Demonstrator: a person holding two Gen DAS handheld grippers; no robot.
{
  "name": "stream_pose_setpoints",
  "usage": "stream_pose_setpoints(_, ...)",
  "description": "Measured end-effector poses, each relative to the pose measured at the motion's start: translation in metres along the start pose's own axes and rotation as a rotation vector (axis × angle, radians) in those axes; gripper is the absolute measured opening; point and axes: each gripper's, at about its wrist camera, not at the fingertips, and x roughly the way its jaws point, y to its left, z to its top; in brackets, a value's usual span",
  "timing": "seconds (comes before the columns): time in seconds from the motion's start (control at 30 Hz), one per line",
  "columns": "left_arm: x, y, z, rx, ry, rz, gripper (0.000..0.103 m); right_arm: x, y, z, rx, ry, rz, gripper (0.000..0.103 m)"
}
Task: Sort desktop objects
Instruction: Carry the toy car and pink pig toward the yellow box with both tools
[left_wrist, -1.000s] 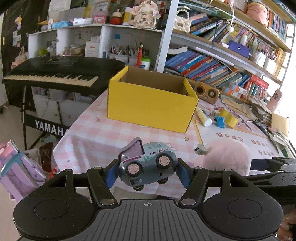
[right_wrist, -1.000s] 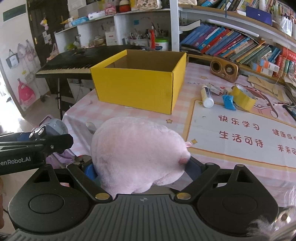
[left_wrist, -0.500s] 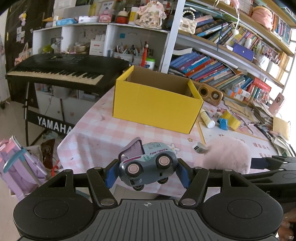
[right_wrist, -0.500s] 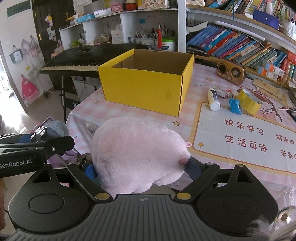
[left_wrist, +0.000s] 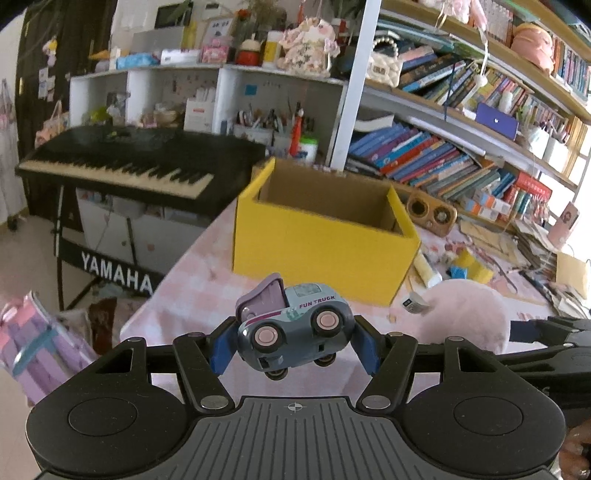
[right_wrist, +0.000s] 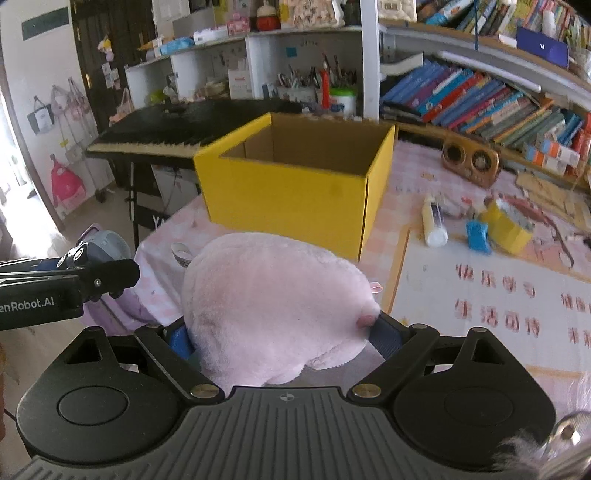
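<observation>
My left gripper (left_wrist: 295, 345) is shut on a small blue-grey toy truck (left_wrist: 293, 336) marked FUN TRUCK, held in the air short of the table's near edge. My right gripper (right_wrist: 282, 338) is shut on a pink plush toy (right_wrist: 273, 302), which also shows at the right of the left wrist view (left_wrist: 461, 314). An open, empty-looking yellow cardboard box (left_wrist: 321, 240) stands ahead on the pink checked table; it also shows in the right wrist view (right_wrist: 295, 188). The left gripper with the truck shows at the left of the right wrist view (right_wrist: 99, 254).
A glue bottle (right_wrist: 434, 221), a blue item (right_wrist: 478, 236), a yellow tape roll (right_wrist: 508, 223) and a wooden speaker (right_wrist: 469, 162) lie right of the box. A printed mat (right_wrist: 491, 295) covers the table's right. A black keyboard (left_wrist: 129, 166) stands left, bookshelves behind.
Both grippers have risen and tilted with their toys, so the box sits lower and farther in view and its inside shows more. Both grips are unchanged.
</observation>
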Motion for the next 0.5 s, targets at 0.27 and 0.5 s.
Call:
stream_pose_setpoints(0.27, 0.025, -0.010, 0.052, 0.045, -0.092, 0.011, 0.065, 0.012, -0.017, 0.055, -0.043, -0.090, 0.024, 0.091)
stream_pose_setpoints(0.5, 0.060, -0.020, 0.098, 0.088, -0.146, 0.033, 0.065, 0.042, -0.037, 0.108, -0.112, -0.145, 0.037, 0.091)
